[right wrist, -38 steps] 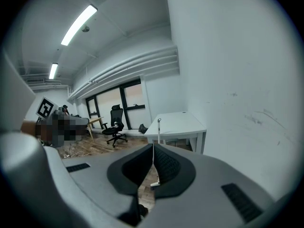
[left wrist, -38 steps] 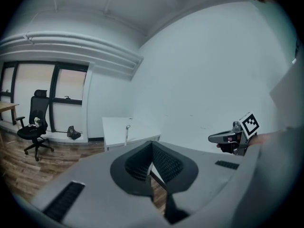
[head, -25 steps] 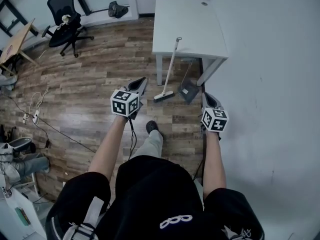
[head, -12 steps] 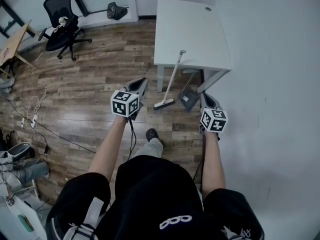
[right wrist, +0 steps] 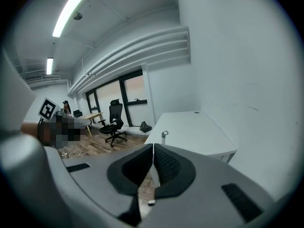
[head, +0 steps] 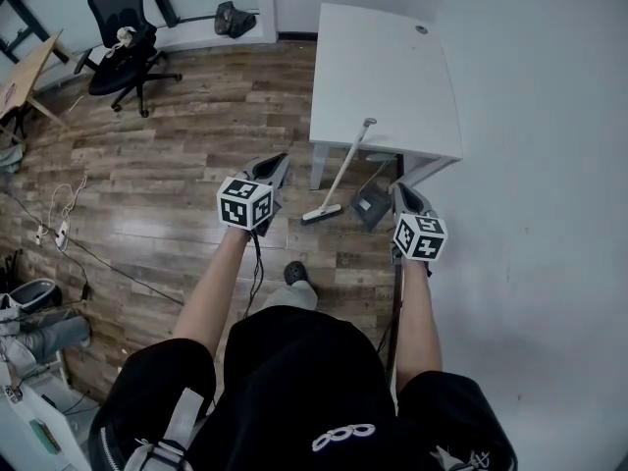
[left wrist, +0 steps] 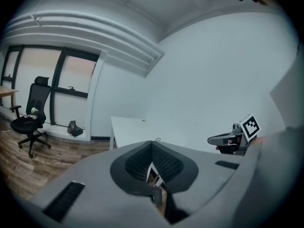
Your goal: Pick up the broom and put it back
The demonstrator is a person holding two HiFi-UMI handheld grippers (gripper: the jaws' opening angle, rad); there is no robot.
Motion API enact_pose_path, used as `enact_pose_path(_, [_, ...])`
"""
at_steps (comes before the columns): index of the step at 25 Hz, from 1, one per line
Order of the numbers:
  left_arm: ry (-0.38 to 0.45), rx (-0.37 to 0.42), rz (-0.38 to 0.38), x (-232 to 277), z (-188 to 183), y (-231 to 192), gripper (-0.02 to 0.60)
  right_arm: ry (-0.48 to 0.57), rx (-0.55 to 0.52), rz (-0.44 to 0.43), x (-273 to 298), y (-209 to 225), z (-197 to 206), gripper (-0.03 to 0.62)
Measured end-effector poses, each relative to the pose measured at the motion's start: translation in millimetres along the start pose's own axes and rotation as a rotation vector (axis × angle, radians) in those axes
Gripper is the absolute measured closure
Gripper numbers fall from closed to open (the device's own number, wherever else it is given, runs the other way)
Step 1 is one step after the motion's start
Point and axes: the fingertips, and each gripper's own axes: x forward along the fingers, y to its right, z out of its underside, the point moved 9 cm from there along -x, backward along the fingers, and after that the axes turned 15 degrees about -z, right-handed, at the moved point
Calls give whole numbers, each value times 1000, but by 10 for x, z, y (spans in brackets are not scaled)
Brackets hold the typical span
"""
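As broom [head: 345, 166] leans on table [head: 383, 67] | left gripper [head: 279, 159], right gripper [head: 400, 189] closed, empty; dustpan [head: 371, 205] part-hidden

Black short-sleeved top [head: 294, 361], white logo [head: 343, 436]. Pale grey trouser leg [head: 287, 297], dark shoe [head: 294, 273]. Grey left gripper [head: 274, 163] and right gripper [head: 403, 190], white cubes with black square markers. Black cable [head: 257, 263] from left.

The surface [head: 388, 77] is white, the floor [head: 177, 184] brown wood-grain planks, the chair [head: 123, 27] black, the broom [head: 344, 170] pale-handled, the dustpan [head: 371, 204] dark grey
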Motion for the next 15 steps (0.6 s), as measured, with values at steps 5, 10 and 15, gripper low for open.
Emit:
enact_pose_path(5, [-4,-11,1,92,2,-108,571,-9,-7,-6,161,11,-65,568])
enact_pose_path(10, [-16,-28,1,147,31,-159,571,-17,-17,-9,259,6,-138,568])
enact_pose_path(15, [-27,-22,5,267,24,-107,571,-29,-16,-19,401,138,-172,568])
